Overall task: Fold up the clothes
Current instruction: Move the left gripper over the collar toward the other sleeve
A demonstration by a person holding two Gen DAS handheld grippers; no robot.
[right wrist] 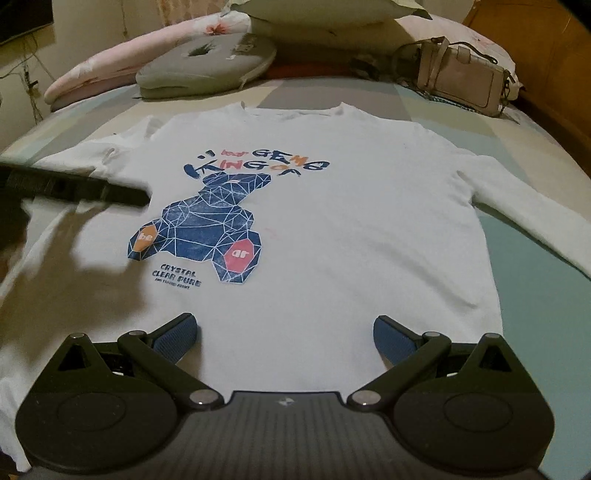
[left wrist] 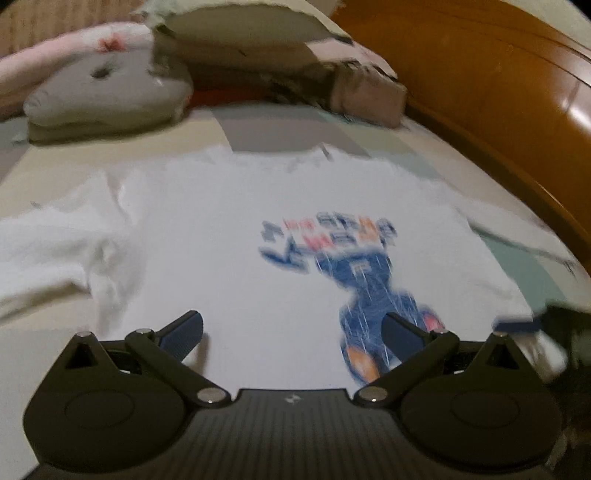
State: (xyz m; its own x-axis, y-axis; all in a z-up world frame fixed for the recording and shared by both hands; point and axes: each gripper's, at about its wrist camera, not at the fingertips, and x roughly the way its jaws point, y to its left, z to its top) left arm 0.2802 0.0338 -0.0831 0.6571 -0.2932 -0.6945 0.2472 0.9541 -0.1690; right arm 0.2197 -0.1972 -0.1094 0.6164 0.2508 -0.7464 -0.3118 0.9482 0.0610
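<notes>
I see a white long-sleeved cotton shirt with a dark blue geometric bear print spread flat, front up, on the pale patchwork bedspread, its neckline at the far end from both tongs and its hem nearest to them. My right tongs stand wide, nothing between their blue ribbed pads, and they hover just over the hem of the shirt, the bear print ahead and slightly to their left, one sleeve running out to their right across the bedspread. My left tongs are likewise wide and hold nothing; that view is smeared by motion, but the shirt lies directly ahead of them, with the print ahead to their right and the other sleeve bunched off to their left. In the right wrist view the dark body of the left tongs reaches in from the left over that sleeve; whether it touches the cloth I cannot tell. Well beyond the neckline, ahead of both tongs, sit a round grey cushion with a hole in its middle, a long pink pillow to its left, and stacked pale pillows behind. Ahead and to the right of the right tongs a beige leather handbag rests near the orange-brown wooden bed frame.
</notes>
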